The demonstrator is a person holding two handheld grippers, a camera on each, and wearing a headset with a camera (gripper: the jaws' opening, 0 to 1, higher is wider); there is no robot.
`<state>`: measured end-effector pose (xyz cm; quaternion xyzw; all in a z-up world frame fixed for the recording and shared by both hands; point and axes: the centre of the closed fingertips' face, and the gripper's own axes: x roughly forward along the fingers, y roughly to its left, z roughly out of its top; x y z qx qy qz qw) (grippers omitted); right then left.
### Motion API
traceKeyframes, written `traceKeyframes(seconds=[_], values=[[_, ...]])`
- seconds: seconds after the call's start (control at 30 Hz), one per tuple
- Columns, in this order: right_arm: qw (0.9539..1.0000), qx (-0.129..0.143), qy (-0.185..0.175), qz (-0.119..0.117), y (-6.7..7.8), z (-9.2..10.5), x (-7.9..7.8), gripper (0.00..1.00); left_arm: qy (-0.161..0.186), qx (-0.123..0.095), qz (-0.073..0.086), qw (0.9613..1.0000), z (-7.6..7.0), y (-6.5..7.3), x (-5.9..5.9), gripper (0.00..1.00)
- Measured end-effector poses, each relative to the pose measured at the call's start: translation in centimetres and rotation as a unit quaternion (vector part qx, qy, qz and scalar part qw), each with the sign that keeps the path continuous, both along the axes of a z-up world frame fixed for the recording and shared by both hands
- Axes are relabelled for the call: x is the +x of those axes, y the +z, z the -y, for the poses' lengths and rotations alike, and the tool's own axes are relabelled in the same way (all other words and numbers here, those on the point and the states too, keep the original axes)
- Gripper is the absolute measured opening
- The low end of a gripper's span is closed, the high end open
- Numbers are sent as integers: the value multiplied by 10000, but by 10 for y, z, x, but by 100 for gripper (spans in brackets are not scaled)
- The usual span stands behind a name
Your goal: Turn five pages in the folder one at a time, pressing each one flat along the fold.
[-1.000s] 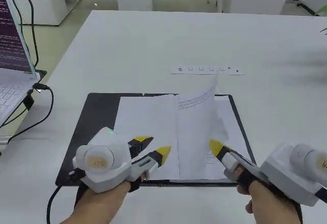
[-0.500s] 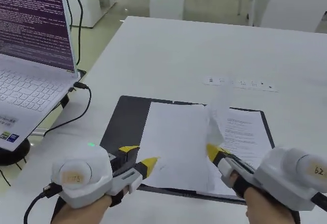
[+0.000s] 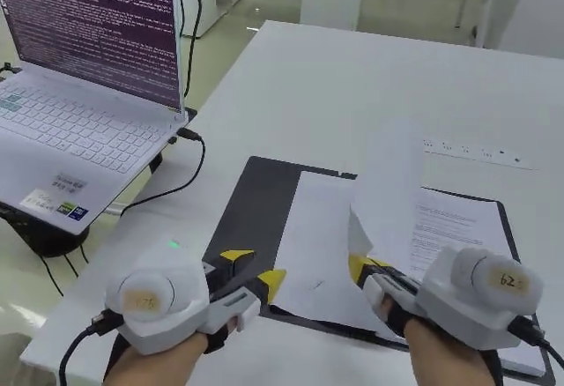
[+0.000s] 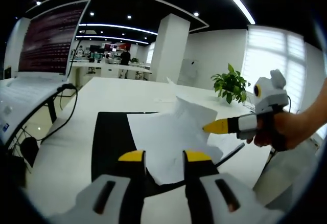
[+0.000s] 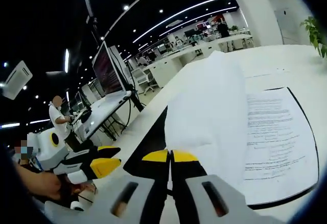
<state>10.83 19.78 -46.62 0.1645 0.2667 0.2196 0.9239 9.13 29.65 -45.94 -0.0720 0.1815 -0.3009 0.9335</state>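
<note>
The right gripper [image 3: 357,267] holds a white paper page [image 3: 388,192] raised over the open black folder [image 3: 256,201] on the white table [image 3: 352,77].
Its jaws pinch the page's lower edge, and the page hides the folder's middle; the left gripper [image 3: 251,269], jaws spread, hovers at the folder's 7 o'clock corner. A white laptop [image 3: 79,130] and black cable [image 3: 167,188] sit at 10 o'clock, a white power strip [image 3: 480,152] at 1 o'clock.

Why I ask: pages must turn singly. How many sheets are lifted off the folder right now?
1: a sheet stands up near the folder's fold, pinched at its lower edge by the right tongs. Another could hide behind it.
</note>
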Motion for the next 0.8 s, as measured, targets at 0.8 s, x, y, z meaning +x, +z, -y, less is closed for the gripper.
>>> traceKeyframes(seconds=[0.8], values=[[9876, -1018, 1068, -533, -76, -57, -6, 0, 376, -189, -292, 9987, -28, -20, -3, 25]])
